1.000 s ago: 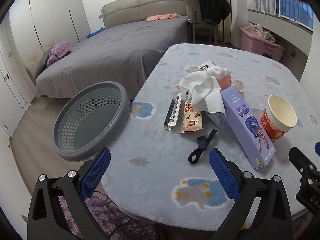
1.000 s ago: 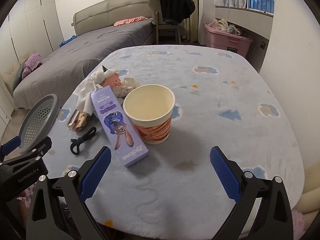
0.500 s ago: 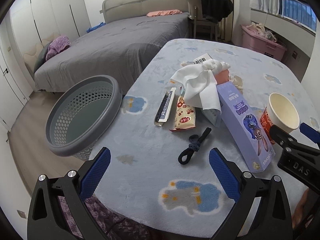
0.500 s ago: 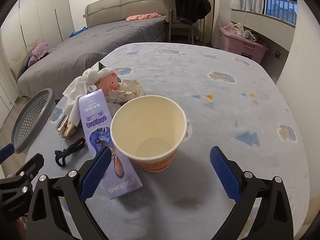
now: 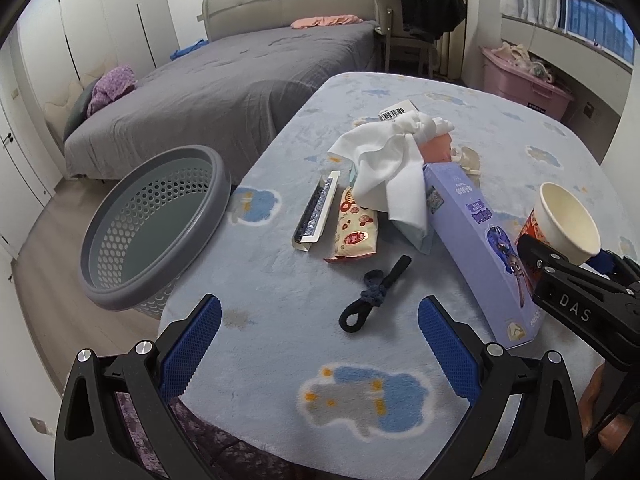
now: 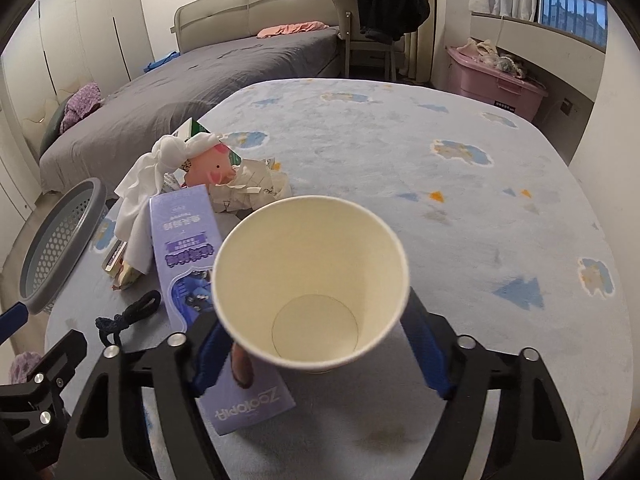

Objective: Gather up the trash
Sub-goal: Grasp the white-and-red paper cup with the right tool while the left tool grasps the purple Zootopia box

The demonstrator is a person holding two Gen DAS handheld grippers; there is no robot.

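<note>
Since jaws closed: R claw [image 6: 316,344] round cup [image 6: 312,280] (tilted)

Ahead of our left tool [image 5: 318,344] the near part of the surface [image 5: 280,280] lies bare apart from a black cord [image 5: 374,296], so we can pass there freely. Farther on, a cluster blocks the middle: a narrow flat packet [image 5: 316,212], a snack wrapper [image 5: 356,226], a white cloth [image 5: 394,168] draped over a pink toy [image 6: 212,166], and crumpled paper [image 6: 252,188]. A long purple box [image 5: 476,240] runs from near to far on the right of the cord, walling it off from the paper cup [image 6: 310,288] that fills our right tool [image 6: 320,344]. Beyond and right of the cup the surface is wide open. Off the left edge, the grey basket [image 5: 156,224] stands with its mouth unobstructed.
</note>
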